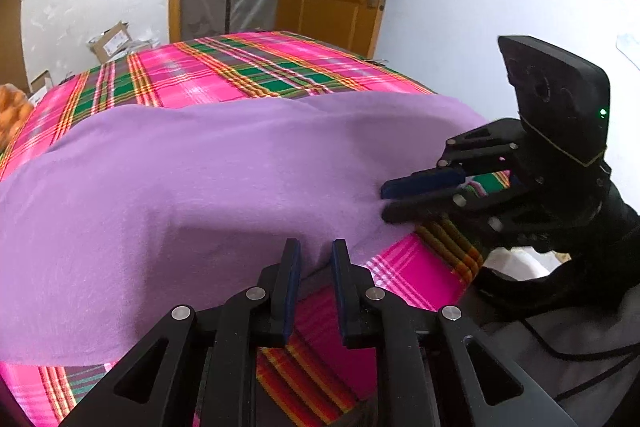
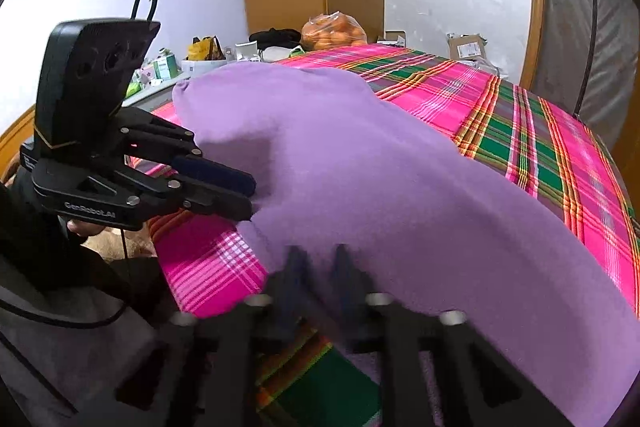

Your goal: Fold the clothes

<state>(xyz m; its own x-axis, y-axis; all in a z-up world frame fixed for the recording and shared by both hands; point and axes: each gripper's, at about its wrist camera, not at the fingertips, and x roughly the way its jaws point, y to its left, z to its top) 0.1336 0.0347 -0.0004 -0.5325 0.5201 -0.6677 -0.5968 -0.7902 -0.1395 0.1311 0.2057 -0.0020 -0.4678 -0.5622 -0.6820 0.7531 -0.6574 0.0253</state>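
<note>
Two tools, left tool (image 1: pixel 316 259) and right tool (image 2: pixel 318 263), pinch the purple cloth's (image 1: pixel 200 179) near edge.

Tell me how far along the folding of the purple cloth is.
Done: cloth spread on the bed, no fold visible. In hand: right hand-held gripper pinches its near edge; left hand-held gripper straddles that edge. Left: every fold.

Plain lilac fleece garment (image 1: pixel 200 179), soft, spread mostly flat across the pink plaid bedcover (image 1: pixel 248 63), its near edge bunched at the bedcover's near edge.
</note>
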